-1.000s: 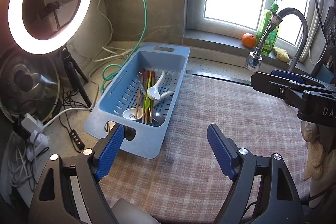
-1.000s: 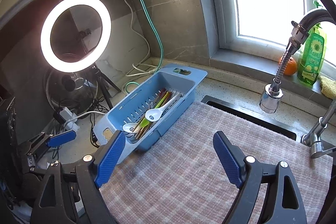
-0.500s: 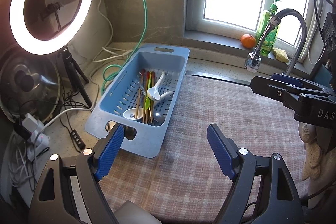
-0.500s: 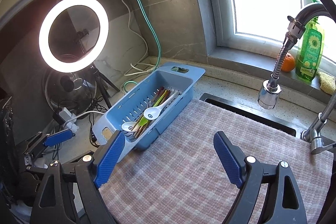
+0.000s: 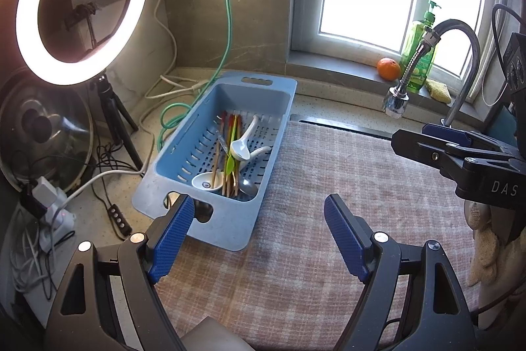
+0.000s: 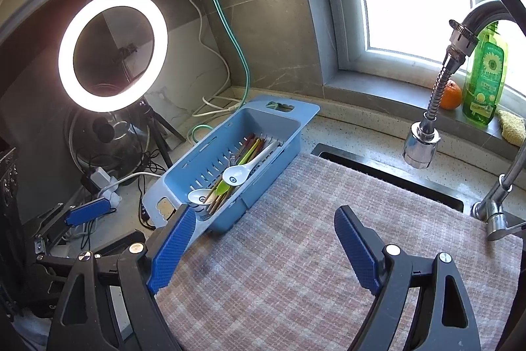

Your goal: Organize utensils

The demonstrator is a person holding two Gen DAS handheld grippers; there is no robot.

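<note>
Left gripper (image 5: 258, 232) and right gripper (image 6: 263, 244): jaws spread, empty, both over the checked cloth (image 5: 328, 219). One blue basket (image 5: 184, 153) at the cloth's left edge holds the utensils: two white spoons (image 5: 241, 148), one metal spoon (image 5: 248, 186); bundled chopsticks (image 5: 230, 153), count unclear.

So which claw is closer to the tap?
The right claw. The tap hangs just ahead on its right; from the left claw it sits far off past the cloth.
</note>
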